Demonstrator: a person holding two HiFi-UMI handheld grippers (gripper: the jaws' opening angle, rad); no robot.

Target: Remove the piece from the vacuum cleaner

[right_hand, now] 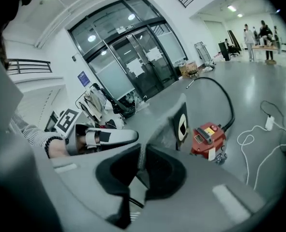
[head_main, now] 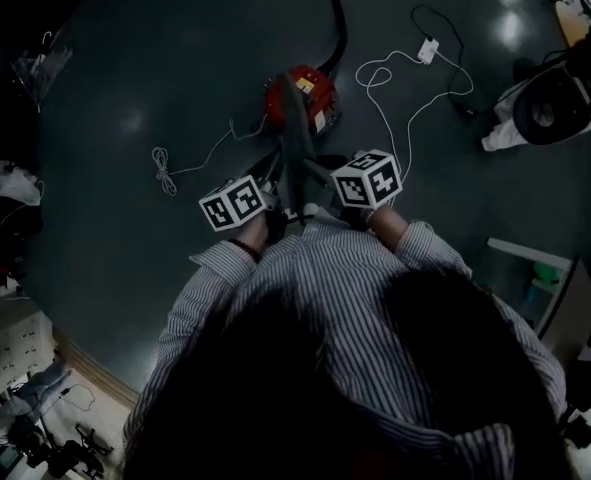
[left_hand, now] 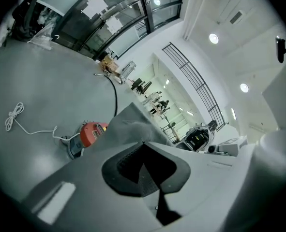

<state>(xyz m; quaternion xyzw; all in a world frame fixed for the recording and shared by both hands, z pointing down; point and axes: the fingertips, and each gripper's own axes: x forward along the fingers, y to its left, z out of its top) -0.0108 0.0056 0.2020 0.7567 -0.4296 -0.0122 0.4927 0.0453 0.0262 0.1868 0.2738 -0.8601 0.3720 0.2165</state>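
The grey flat piece [right_hand: 168, 123] is up in the air in front of the person, held from both sides at its near edge. The left gripper [left_hand: 143, 148] is clenched on it, with the thin sheet pressed between its dark pads. The right gripper [right_hand: 142, 154] grasps the same piece in the same way, jaws nearly together on it. On the piece's side is a black label with a white shape. The red vacuum cleaner [right_hand: 208, 138] stands on the grey floor [head_main: 175, 58] below and beyond the piece, and looks apart from it. A black hose [right_hand: 227, 103] curves away from the cleaner. A white cable [left_hand: 13, 117] lies coiled on the floor nearby.
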